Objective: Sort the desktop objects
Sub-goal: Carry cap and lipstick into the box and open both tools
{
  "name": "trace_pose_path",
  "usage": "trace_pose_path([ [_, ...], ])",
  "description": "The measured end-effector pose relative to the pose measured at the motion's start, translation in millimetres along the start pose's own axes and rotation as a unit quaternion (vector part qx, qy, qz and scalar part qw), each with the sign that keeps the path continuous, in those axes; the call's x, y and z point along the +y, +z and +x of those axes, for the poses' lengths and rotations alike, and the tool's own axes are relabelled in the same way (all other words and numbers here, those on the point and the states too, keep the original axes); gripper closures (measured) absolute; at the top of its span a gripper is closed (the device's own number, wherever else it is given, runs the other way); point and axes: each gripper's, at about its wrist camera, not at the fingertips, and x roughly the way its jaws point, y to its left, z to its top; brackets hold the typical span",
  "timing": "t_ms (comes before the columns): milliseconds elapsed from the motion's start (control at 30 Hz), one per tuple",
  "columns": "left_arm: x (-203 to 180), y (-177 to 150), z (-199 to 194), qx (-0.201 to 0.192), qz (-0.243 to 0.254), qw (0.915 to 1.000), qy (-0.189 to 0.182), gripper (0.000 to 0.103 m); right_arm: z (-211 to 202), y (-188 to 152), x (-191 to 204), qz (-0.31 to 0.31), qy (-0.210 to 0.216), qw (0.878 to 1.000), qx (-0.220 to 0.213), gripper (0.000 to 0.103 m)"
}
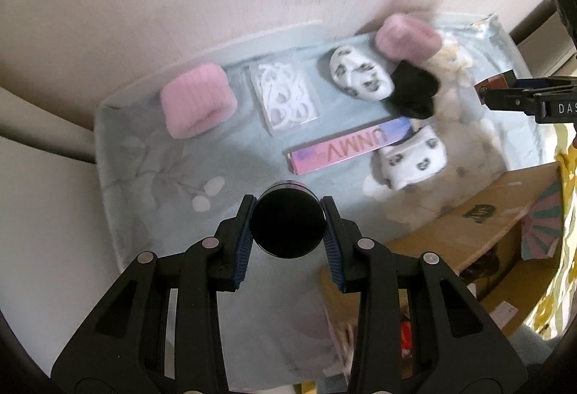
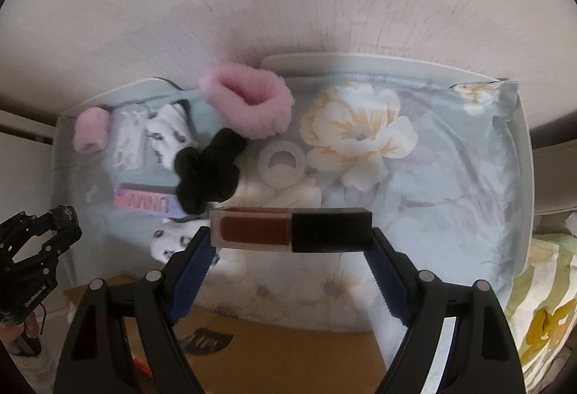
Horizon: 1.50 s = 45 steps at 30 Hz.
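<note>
The pink and lilac box carries the lettering "UNMV", which reads inverted in the left wrist view. The right gripper body shows the partial letters "DAS" in white at the frame edge.

Black round jar clamped in left gripper. Lip gloss tube, red with black cap, held crosswise by right gripper.

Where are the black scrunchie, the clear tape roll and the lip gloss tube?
black scrunchie (image 2: 207,174): right wrist view, middle of its folds.
clear tape roll (image 2: 283,166): right wrist view, lower rim.
lip gloss tube (image 2: 252,228): right wrist view, reddish clear half.
</note>
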Motion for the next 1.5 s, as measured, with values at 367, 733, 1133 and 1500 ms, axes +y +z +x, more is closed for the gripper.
trace_pose_path([
  [367, -49, -5, -107, -0.088, 0.025, 0.9958, -0.006, 0.07, -83, -48, 52, -0.05, 0.043, 0.995, -0.07, 0.022],
  [733, -112, -65, -95, -0.075, 0.031, 0.9952, -0.054, 0.07, -79, -135, 56, -0.085, 0.034, 0.994, -0.059, 0.022],
  [1133, -149, -91, -34, -0.043, 0.028, 0.9983, -0.029, 0.07, -8, -190, 54, -0.12, 0.012, 0.993, -0.007, 0.022],
  [1500, -153, -92, -33, -0.043, 0.027, 0.9986, -0.016, 0.07, 0, -193, 57, -0.131, 0.01, 0.991, -0.002, 0.022],
])
